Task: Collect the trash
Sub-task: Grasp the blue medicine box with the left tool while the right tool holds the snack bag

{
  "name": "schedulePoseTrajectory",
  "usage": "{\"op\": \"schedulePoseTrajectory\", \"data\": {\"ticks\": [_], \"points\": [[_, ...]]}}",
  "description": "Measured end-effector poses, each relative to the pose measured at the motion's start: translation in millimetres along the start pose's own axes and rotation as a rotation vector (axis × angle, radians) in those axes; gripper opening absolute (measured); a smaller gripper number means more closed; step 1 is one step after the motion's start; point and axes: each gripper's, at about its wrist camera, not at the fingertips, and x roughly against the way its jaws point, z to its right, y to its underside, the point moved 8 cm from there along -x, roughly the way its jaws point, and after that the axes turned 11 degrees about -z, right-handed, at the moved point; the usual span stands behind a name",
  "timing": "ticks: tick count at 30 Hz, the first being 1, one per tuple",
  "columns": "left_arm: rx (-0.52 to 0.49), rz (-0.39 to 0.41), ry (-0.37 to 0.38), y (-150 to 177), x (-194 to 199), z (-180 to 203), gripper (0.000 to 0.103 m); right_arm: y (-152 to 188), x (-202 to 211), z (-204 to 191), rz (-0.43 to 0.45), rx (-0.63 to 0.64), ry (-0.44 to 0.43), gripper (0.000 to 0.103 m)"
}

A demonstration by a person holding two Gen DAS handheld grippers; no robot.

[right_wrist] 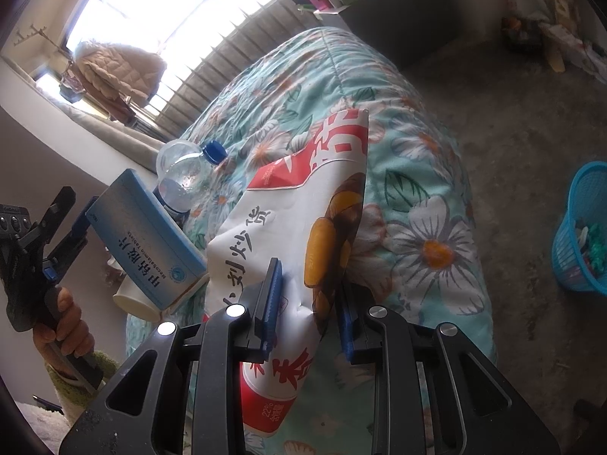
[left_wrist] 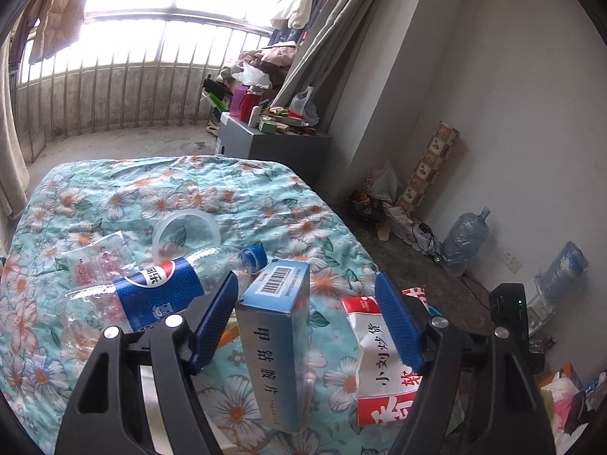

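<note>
On the floral quilt (left_wrist: 125, 189) lie an empty Pepsi bottle (left_wrist: 159, 292), a blue medicine box (left_wrist: 277, 345) and a red-and-white snack bag (left_wrist: 383, 375). My left gripper (left_wrist: 307, 322) is open, with its jaws wide on either side of the box, which stands tilted between them. In the right wrist view my right gripper (right_wrist: 309, 311) is shut on the snack bag (right_wrist: 303, 208), pinching its lower part. The box (right_wrist: 148, 239) and the bottle (right_wrist: 182, 178) show to the left, with the left gripper (right_wrist: 64, 235) held in a hand.
A blue mesh basket (right_wrist: 584, 227) with some trash stands on the floor right of the bed. A clear lid ring (left_wrist: 186, 231) and a plastic wrapper (left_wrist: 98, 261) lie on the quilt. A paper cup (right_wrist: 136, 299) sits under the box. A cluttered cabinet (left_wrist: 273, 140) stands beyond the bed.
</note>
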Motion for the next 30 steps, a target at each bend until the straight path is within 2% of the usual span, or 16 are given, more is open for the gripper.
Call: {"op": "schedulePoseTrajectory", "data": {"ticks": [5, 10, 14, 18, 23, 30], "points": [[-0.057, 0.01, 0.04, -1.6, -6.0, 26.7, 0.073, -0.5, -0.6, -0.4, 0.001, -0.002, -0.004, 0.025], [-0.102, 0.01, 0.116, -5.5, -19.6, 61.3, 0.073, -1.0, -2.4, -1.5, 0.003, -0.007, -0.012, 0.025], [-0.142, -0.028, 0.206, -2.6, -35.2, 91.4, 0.073, -2.0, -5.2, -2.4, 0.003, -0.013, -0.022, 0.025], [-0.169, -0.075, 0.248, 8.0, -45.1, 107.8, 0.074, -2.8, -7.4, -3.6, 0.005, -0.018, -0.032, 0.025], [-0.221, -0.083, 0.209, 24.4, -38.5, 103.1, 0.077, -4.1, -10.7, -7.2, 0.005, -0.018, -0.045, 0.025], [-0.276, -0.164, 0.04, 49.9, -50.4, 74.1, 0.078, -5.8, -12.2, -5.2, 0.002, -0.024, -0.067, 0.025]]}}
